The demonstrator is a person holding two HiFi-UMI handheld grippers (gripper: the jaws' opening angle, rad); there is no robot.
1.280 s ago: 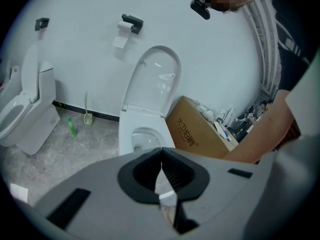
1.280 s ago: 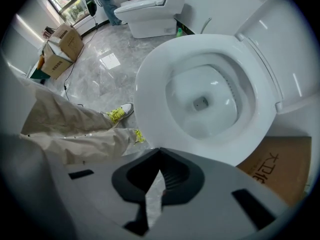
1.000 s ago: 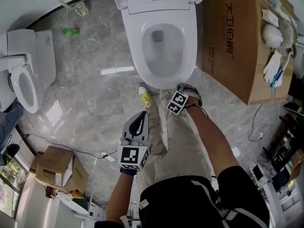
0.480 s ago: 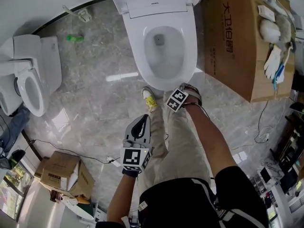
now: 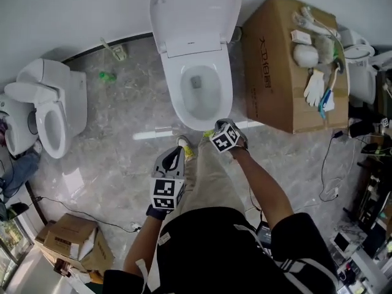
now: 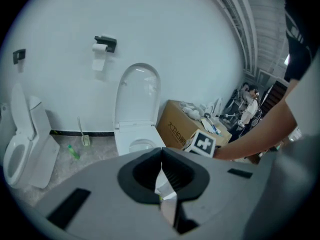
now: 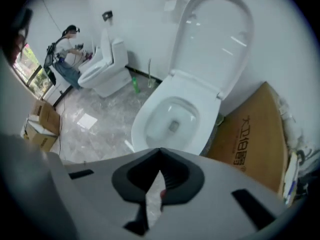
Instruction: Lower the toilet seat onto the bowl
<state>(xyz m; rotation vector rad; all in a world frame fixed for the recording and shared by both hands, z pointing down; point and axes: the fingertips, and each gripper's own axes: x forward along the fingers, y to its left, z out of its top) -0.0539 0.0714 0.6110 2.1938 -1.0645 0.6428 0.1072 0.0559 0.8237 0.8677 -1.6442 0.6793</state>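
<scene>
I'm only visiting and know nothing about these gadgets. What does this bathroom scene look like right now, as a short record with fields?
toilet seat: raised, standing up behind the bowl
bowl: uncovered
left gripper: jaws together, nothing between them
right gripper: jaws together, nothing between them, in front of the bowl
cardboard box: beside the toilet, gloves on top
second toilet: far left of the head view
green bottle: on the floor
</scene>
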